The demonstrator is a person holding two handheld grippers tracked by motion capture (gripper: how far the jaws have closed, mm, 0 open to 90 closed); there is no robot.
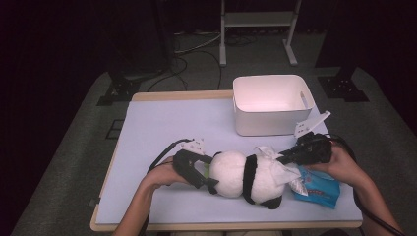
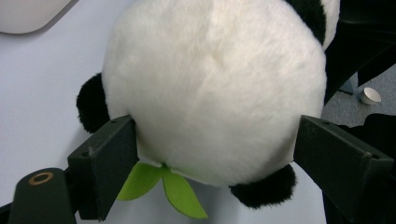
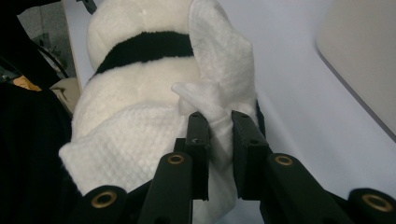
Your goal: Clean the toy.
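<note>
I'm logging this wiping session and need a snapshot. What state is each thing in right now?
Panda plush: lying on its side, clamped.
Left gripper: jaws wide, pressed on the plush's sides.
Right gripper: shut on the wipe.
Wipe: unfolded, draped over the plush.
Wipes pack: flat on the table.
White bin: upright, empty.

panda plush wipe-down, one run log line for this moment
left gripper clamps panda plush | right gripper pinches wet wipe on it

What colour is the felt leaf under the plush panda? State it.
Bright green felt leaf, clearest in the left gripper view, below the white-and-black plush panda.
</note>
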